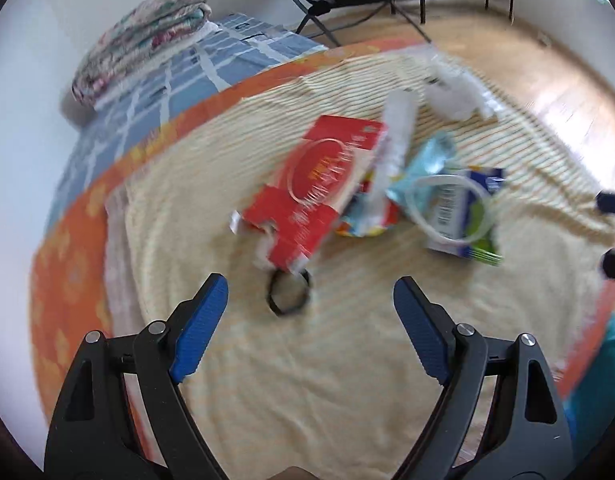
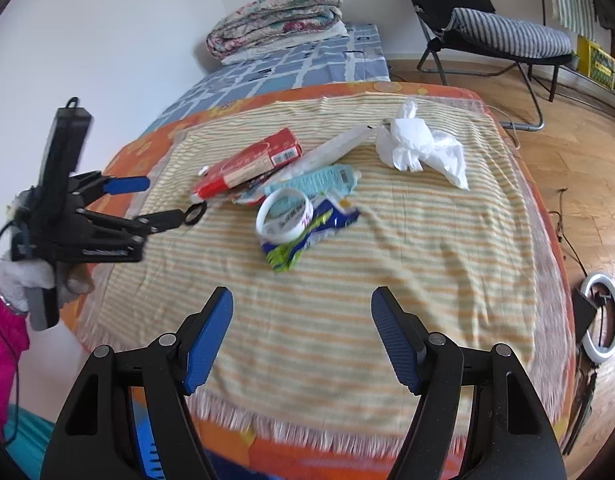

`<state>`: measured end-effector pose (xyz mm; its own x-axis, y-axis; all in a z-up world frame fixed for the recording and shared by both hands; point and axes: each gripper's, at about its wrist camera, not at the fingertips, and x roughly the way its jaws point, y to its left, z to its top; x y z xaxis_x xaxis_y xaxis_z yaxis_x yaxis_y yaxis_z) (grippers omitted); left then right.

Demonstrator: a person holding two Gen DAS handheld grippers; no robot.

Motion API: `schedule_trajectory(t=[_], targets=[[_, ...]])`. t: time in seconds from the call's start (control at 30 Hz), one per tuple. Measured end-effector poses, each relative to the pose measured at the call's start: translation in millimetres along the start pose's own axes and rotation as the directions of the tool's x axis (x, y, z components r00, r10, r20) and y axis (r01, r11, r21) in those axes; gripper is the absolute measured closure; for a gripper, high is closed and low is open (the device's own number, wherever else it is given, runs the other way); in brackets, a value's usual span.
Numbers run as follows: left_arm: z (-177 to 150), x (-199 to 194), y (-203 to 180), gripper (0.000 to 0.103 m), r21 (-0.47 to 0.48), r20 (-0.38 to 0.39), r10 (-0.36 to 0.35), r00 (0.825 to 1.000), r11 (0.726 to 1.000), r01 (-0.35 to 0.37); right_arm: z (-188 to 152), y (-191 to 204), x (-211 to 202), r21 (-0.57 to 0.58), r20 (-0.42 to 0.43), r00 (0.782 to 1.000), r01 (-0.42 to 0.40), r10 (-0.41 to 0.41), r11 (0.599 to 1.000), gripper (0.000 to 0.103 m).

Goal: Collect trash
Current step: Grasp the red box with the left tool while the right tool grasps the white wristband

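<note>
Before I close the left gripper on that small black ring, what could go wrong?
1. The small black ring lies flat on the soft striped yellow blanket, touching the red cardboard box; the open left gripper may pinch cloth or nudge the box instead.
2. The white tape roll rests on crumpled wrappers, so disturbing the pile might roll it off.
3. Both views are motion-blurred, so aim may be off.

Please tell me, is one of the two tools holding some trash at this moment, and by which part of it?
Nothing is held. The left tool is open, short of the black ring and red box. The right tool is open over the striped cloth.
</note>
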<state>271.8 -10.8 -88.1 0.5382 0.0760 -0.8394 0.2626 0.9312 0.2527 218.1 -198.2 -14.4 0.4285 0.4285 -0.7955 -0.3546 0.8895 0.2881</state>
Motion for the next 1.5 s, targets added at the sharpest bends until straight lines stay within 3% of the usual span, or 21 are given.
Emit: schedule_trajectory(t=[0.13, 0.23, 0.33, 0.43, 0.6, 0.93, 1.3, 1.43, 1.5], targets=[[9, 27, 0, 0.016, 0.026, -0.027, 0.022, 0.999, 0.999, -0.021, 24, -7, 22, 0.015, -0.012, 0.999, -0.031, 0.031, 0.999, 0.032], [12, 44, -7, 0.023, 0.096, -0.040, 0.067, 0.997, 0.993, -0.063, 42, -4, 39, 0.004, -0.017, 0.998, -0.058, 0.058, 0.998, 0.032], [16, 55, -10, 0.026, 0.118, -0.047, 0.087, 0.995, 0.990, -0.081, 56, -6, 58, 0.032, -0.040, 0.995, -0.091, 0.092, 0.995, 0.038], [20, 63, -10, 0.035, 0.125, -0.057, 0.091, 0.994, 0.989, -0.083, 64, -7, 79, 0.053, -0.072, 0.992, -0.099, 0.103, 0.994, 0.045], [28, 71, -12, 0.053, 0.164, -0.061, 0.137, 0.989, 0.978, -0.126, 71, -7, 101, 0.036, -0.117, 0.992, -0.044, 0.048, 0.998, 0.056], [49, 52, 21, 0.057, 0.041, -0.006, 0.082, 0.997, 0.996, -0.081, 73, -3, 105, 0.007, -0.137, 0.990, -0.043, 0.044, 0.999, 0.065], [73, 74, 19, 0.057, 0.049, -0.038, 0.069, 0.997, 0.997, -0.067, 74, 1, 120, -0.012, -0.173, 0.984, -0.051, 0.049, 0.999, 0.074], [77, 80, 20, 0.076, 0.006, -0.036, 0.047, 0.998, 0.999, -0.046, 73, 2, 124, -0.024, -0.179, 0.983, -0.040, 0.035, 0.999, 0.076], [77, 79, 22, 0.078, -0.008, -0.028, 0.041, 0.999, 0.999, -0.041, 73, 3, 126, -0.027, -0.188, 0.981, -0.042, 0.036, 0.999, 0.085]])
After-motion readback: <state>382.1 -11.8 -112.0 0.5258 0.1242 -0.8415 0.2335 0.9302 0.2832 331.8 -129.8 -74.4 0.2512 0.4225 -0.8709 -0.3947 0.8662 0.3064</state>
